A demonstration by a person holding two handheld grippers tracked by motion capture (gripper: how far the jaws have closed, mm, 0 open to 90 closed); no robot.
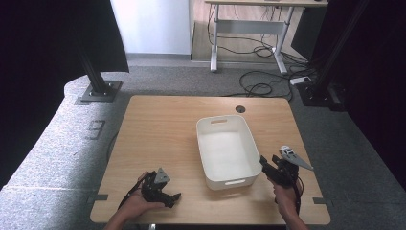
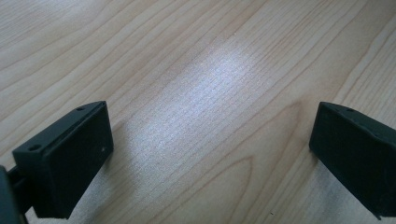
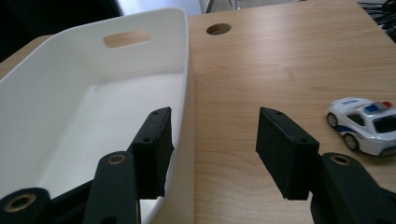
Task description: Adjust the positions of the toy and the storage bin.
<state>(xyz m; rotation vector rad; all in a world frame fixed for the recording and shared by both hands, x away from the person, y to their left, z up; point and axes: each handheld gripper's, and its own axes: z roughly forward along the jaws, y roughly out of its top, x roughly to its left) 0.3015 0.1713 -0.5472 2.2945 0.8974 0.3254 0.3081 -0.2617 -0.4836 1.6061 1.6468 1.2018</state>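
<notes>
A white plastic bin (image 1: 252, 143) stands empty on the wooden table (image 1: 158, 139), right of centre. My right gripper (image 1: 268, 160) hovers at the bin's near right corner. In the right gripper view it (image 3: 215, 135) is open, one jaw over the bin's (image 3: 60, 84) side wall and the other over bare wood, pressing on nothing. A small white toy police car (image 3: 364, 123) sits on the table to the right of that gripper. My left gripper (image 1: 174, 196) rests near the table's front left edge. In its own view it (image 2: 210, 140) is wide open over bare wood.
A round cable hole (image 1: 240, 109) lies in the table behind the bin. Black stand posts (image 1: 98, 76) rise at the far left and far right. A desk (image 1: 249, 24) with loose cables on the carpet stands beyond the table.
</notes>
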